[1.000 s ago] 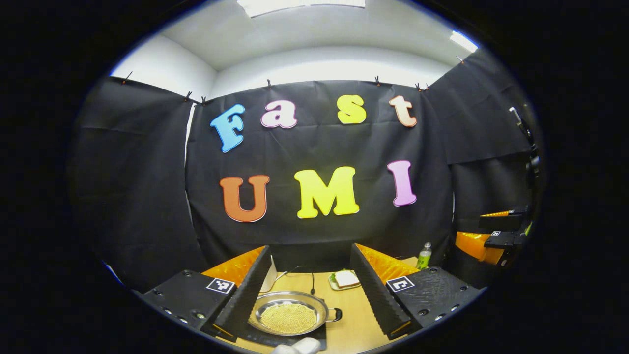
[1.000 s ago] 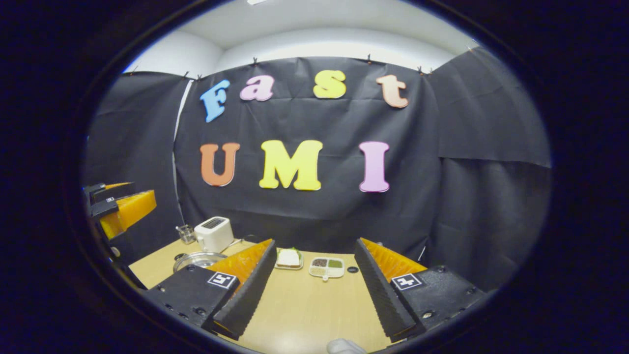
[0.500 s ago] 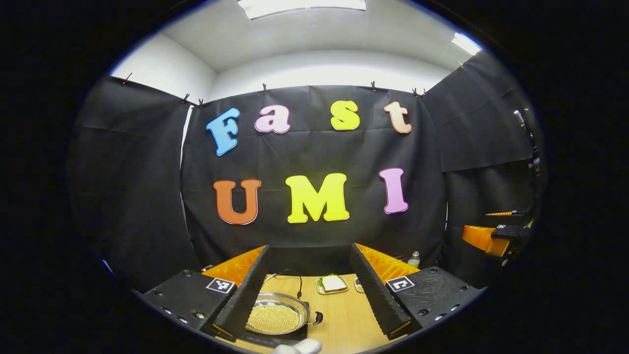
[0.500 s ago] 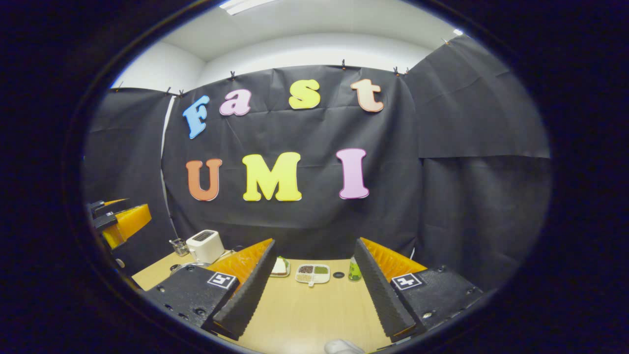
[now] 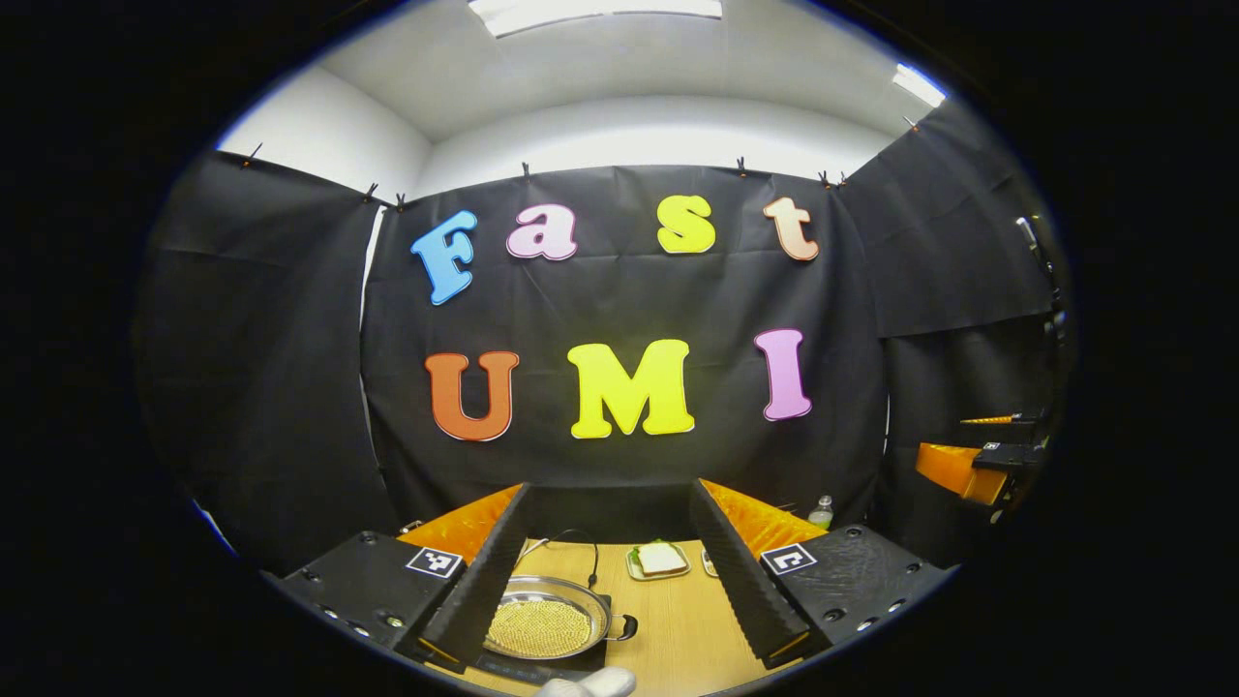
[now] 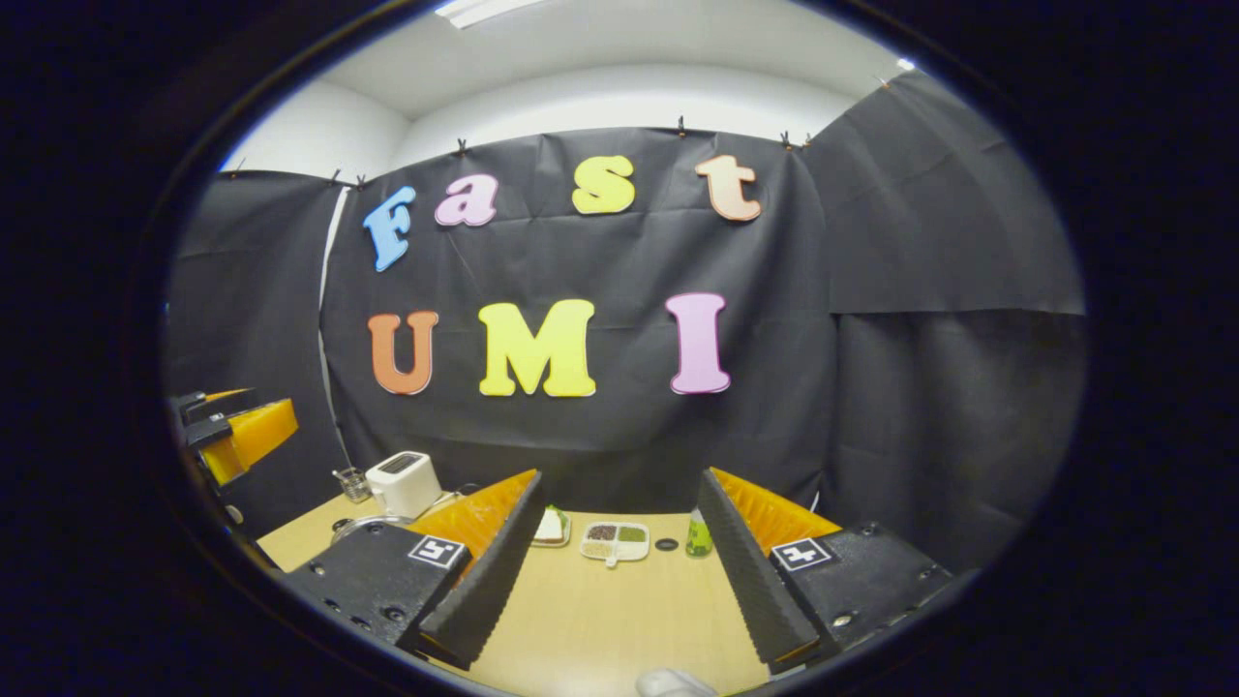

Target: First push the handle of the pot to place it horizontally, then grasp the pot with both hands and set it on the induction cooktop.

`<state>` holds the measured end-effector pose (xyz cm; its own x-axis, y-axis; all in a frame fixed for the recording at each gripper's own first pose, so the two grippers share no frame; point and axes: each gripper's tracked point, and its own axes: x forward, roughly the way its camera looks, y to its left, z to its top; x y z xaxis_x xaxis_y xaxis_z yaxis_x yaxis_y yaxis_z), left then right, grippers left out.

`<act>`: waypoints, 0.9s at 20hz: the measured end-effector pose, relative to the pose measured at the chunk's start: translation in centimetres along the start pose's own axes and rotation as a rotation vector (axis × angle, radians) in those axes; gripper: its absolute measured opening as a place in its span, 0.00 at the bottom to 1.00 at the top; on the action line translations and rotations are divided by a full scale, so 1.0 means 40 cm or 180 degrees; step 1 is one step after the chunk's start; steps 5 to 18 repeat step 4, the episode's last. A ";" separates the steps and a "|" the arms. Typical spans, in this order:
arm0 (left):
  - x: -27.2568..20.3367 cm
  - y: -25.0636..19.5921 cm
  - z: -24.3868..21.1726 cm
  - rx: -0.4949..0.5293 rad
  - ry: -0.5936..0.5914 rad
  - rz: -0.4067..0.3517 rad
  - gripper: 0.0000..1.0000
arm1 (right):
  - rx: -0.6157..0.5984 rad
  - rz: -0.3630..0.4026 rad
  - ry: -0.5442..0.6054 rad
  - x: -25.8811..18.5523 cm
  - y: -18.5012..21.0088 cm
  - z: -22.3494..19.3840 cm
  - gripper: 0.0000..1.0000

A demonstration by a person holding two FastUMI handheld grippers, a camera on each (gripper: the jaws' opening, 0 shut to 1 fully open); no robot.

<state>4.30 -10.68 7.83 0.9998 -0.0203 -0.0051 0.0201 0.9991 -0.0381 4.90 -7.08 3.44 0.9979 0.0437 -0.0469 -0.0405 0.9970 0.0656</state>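
The wooden worktop (image 6: 590,620) spreads along the bottom of both views, below the black cloth wall. In the left gripper view, the left gripper (image 5: 610,571) points forward with its jaws wide apart and nothing between them. The right gripper (image 6: 619,571) does the same in the right gripper view, its jaws parted over bare wood.

The induction cooktop (image 5: 528,666), a flat black slab, lies at about 6 o'clock in the left gripper view. The pot (image 5: 547,624), a shallow steel pan filled with small yellowish grains, sits on it, partly hidden behind the left finger (image 5: 474,581). Its short loop handle (image 5: 624,627) sticks out toward 3 o'clock, lying level.

In the right gripper view a white toaster (image 6: 404,481) stands at about 8 o'clock, with a small glass (image 6: 350,482) just beside it at 9 o'clock. A plate with a sandwich (image 5: 659,560) lies toward the back of the worktop, at 1 o'clock from the pot. A divided dish (image 6: 615,540) of small foods sits near the back edge, a green bottle (image 6: 696,534) at 3 o'clock from it, and a small dark disc (image 6: 666,544) between them.
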 end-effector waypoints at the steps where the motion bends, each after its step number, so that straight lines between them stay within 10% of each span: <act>1: 0.003 0.000 -0.002 0.0002 0.0002 0.0005 0.96 | 0.0012 0.0003 0.0007 0.005 0.003 0.004 1.00; 18: 0.015 -0.006 -0.006 0.0017 0.0005 0.0001 0.96 | 0.0004 0.0015 0.0008 0.016 0.000 0.007 1.00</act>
